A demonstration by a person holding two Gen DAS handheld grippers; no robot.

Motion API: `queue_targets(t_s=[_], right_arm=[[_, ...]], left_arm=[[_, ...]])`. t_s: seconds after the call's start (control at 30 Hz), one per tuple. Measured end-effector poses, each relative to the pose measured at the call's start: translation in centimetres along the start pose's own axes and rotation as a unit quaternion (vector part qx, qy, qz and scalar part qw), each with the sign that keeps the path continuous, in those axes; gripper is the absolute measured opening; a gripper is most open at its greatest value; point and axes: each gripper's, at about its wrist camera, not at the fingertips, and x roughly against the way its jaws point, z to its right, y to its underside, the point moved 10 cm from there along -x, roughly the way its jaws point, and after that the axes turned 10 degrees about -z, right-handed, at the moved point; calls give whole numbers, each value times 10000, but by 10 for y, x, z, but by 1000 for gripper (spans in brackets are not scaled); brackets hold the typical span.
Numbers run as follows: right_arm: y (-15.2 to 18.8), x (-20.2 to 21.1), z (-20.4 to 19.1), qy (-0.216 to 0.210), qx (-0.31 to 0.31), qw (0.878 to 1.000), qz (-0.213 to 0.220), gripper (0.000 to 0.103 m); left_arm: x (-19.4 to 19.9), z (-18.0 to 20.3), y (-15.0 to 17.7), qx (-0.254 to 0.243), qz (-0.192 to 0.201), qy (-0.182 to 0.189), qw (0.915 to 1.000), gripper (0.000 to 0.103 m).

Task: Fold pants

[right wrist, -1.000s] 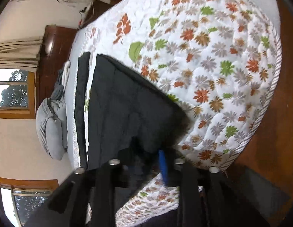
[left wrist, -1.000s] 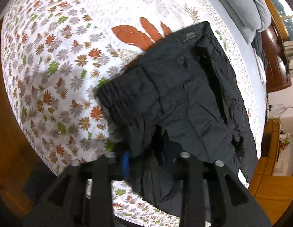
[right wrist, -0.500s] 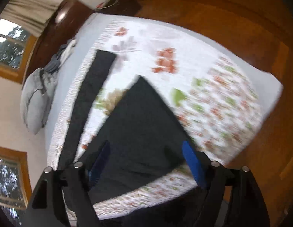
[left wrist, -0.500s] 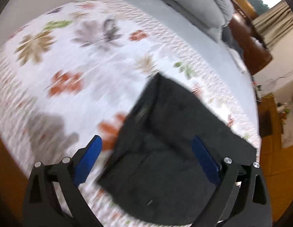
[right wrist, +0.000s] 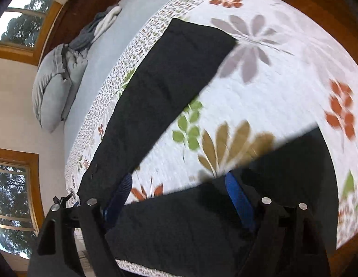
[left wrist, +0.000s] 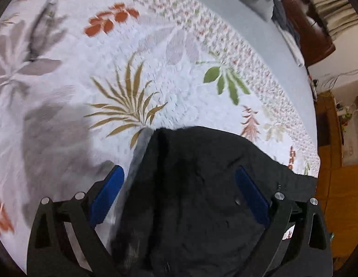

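Note:
The black pants (left wrist: 197,196) lie on the floral bedspread (left wrist: 132,57). In the left wrist view their folded upper part fills the space between my fingers. My left gripper (left wrist: 179,177) is open, jaws wide apart, hovering over the cloth. In the right wrist view one long black leg (right wrist: 160,92) stretches toward the pillow and the folded part (right wrist: 190,226) lies below my fingers. My right gripper (right wrist: 179,184) is open and holds nothing.
A grey pillow (right wrist: 54,87) and bundled grey clothes (right wrist: 95,30) lie at the head of the bed. A dark wooden headboard (left wrist: 310,30) and wooden floor (left wrist: 336,184) border the bed. Windows (right wrist: 14,18) are on the wall.
Both grippers have let go of the pants and opened. They have moved forward over the bed, closer to the bedspread; the pants now lie flat.

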Motion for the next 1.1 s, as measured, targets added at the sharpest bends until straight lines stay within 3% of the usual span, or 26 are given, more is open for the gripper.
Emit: queue_targets(t_s=[0.17,0.2,0.23,0.37,0.43,0.57,0.7,0.87,1.0,1.1], right_arm=[[-45,-11,-19,117,340,9993,-139,85],[-61,-12,-24,148,458,9987,-144,87],[-73,-13,-27,174,526,9984,-140,88],[-139,-14,-33,278,769,9966,-20,90],[-176,-21,-31,374,800,9961,10,90],[-240,-39,-23,828,842,9930,-77,90],[-284,-63,-17,1268,974,9869,-229,90],[-306,-89,-14,1460,1267,9801,-447,90],[-314,-102,-14,1282,1332,9815,-502,91],[-310,-107,-18,1084,1442,9815,-637,69]], left_arm=[[-24,6,-7,-430,-261,-54,9987,93],[-25,11,-7,-545,-290,-37,9981,87],[-29,15,-6,-653,-395,-56,9971,65],[-38,13,-5,-825,-529,-463,9941,52],[-40,10,-6,-767,-544,-499,9943,48],[-45,7,-7,-723,-498,-572,9945,46],[-48,2,-7,-543,-438,-551,9960,45],[-47,-3,-9,-376,-470,-469,9971,47],[-47,-2,-8,-338,-460,-486,9972,48],[-47,-1,-8,-307,-428,-528,9972,47]])
